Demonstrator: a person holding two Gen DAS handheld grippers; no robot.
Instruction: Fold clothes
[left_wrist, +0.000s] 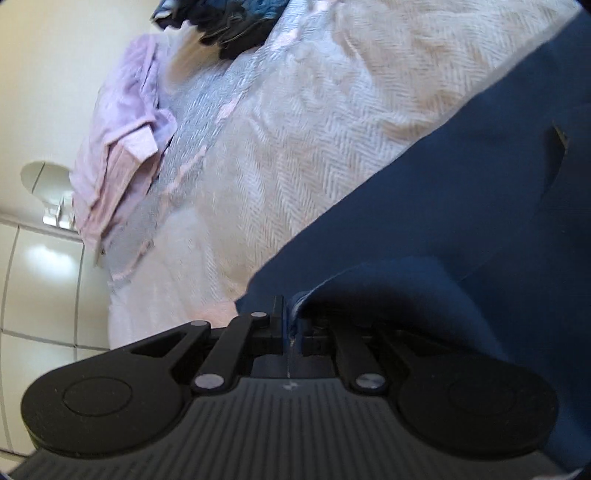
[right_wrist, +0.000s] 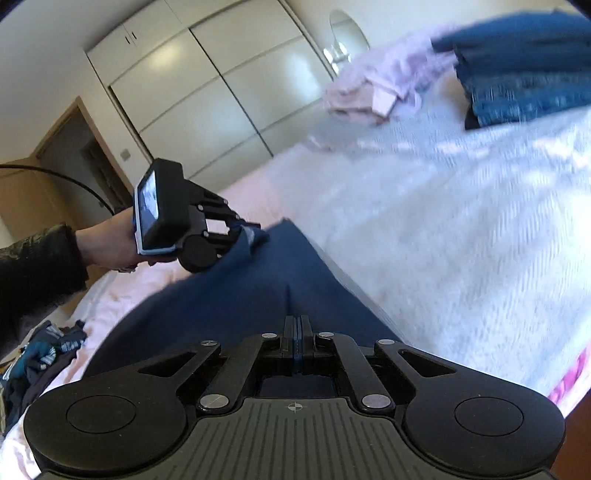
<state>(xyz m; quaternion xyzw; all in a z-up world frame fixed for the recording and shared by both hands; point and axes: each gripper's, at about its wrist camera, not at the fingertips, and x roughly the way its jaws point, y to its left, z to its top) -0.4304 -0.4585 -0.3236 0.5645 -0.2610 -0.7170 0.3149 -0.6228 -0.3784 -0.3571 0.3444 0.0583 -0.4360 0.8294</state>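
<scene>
I hold a navy garment (right_wrist: 236, 291) stretched between my two grippers above the bed (right_wrist: 461, 229), mid-fold: my right gripper (right_wrist: 298, 332) and left gripper (right_wrist: 248, 229) are each clamped on an edge. Beyond them, folded blue clothes (right_wrist: 524, 74) and a lilac shirt (left_wrist: 122, 147) already rest; an unfolded heap (right_wrist: 40, 354) waits to my left. Nothing blocks the way.

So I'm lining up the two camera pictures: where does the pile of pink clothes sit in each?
Left wrist view: the pink clothes lie at the left, on the edge of the bedspread.
Right wrist view: the pink clothes lie at the upper right, left of the stack of blue clothes.
Shared landmark: the round mirror on the wall just behind the pile.
</scene>
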